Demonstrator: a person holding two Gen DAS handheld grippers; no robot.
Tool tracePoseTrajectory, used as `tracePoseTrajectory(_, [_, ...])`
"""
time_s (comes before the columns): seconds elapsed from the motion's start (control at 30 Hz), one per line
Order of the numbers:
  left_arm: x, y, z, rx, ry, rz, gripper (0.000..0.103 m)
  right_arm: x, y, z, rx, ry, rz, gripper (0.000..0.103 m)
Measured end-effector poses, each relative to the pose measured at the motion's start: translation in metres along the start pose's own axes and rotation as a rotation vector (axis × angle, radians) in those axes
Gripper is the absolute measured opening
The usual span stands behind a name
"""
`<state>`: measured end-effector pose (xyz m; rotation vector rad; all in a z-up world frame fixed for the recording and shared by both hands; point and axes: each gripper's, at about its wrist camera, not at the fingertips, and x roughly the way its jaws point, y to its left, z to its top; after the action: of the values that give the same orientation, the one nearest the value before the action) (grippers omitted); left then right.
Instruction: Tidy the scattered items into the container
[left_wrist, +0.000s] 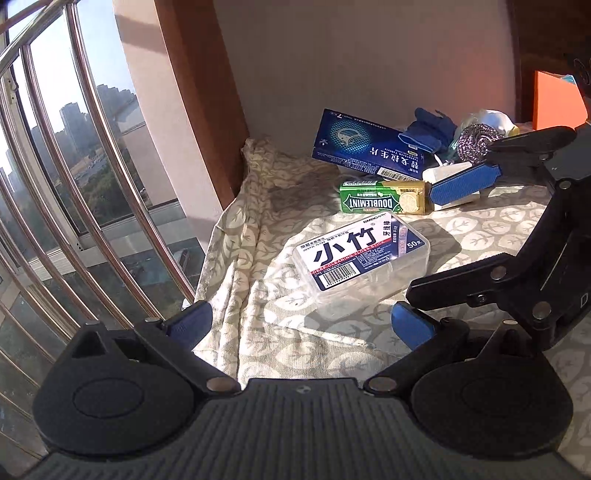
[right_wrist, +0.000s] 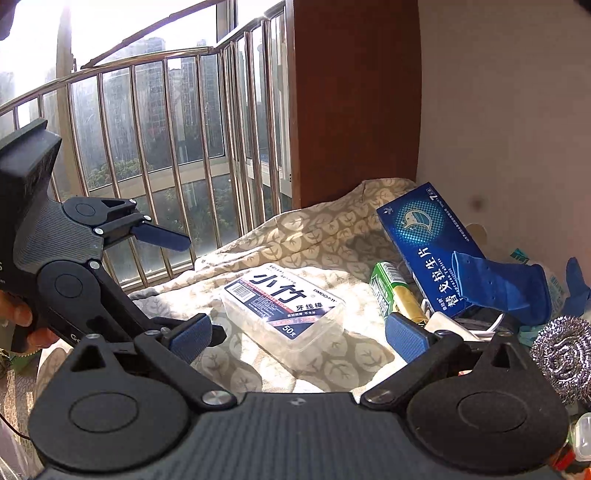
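Note:
A clear floss-pick box (left_wrist: 364, 258) lies on the leaf-patterned cloth (left_wrist: 266, 295); it also shows in the right wrist view (right_wrist: 286, 310). Behind it lie a green Doublemint gum pack (left_wrist: 373, 201) (right_wrist: 384, 288), a blue tablet carton (left_wrist: 369, 147) (right_wrist: 432, 243), a blue glove (left_wrist: 428, 131) (right_wrist: 506, 288) and a steel scourer (left_wrist: 474, 142) (right_wrist: 561, 358). My left gripper (left_wrist: 301, 323) is open and empty just in front of the floss box. My right gripper (right_wrist: 299, 332) is open and empty, with the floss box between its fingers; it also shows in the left wrist view (left_wrist: 436, 254).
A steel window railing (left_wrist: 74, 184) runs along the left past the cloth's edge. A wooden frame (left_wrist: 207, 92) and a white wall stand behind. An orange box (left_wrist: 557, 99) stands at the far right. A white item (left_wrist: 447, 173) lies beside the gum pack.

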<state>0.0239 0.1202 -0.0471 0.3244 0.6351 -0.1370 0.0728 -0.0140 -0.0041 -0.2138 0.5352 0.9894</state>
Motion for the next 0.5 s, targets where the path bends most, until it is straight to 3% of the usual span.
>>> tracePoseTrajectory(0.17, [0.006, -0.006, -0.001, 0.020, -0.023, -0.068, 0.103, 0.011, -0.008, 0.002, 0.204, 0.002, -0.023, 0.103])
tracePoseTrajectory(0.23, [0.006, -0.007, 0.002, 0.026, -0.045, -0.100, 0.103, 0.010, -0.013, 0.001, 0.258, -0.009, 0.011, 0.103])
tracePoseTrajectory(0.4, [0.019, -0.018, 0.009, 0.066, -0.044, -0.117, 0.103, 0.018, -0.008, 0.004, 0.225, 0.030, 0.016, 0.102])
tracePoseTrajectory(0.5, [0.025, -0.019, 0.008, 0.044, -0.042, -0.125, 0.103, 0.021, -0.008, 0.003, 0.223, 0.057, 0.022, 0.088])
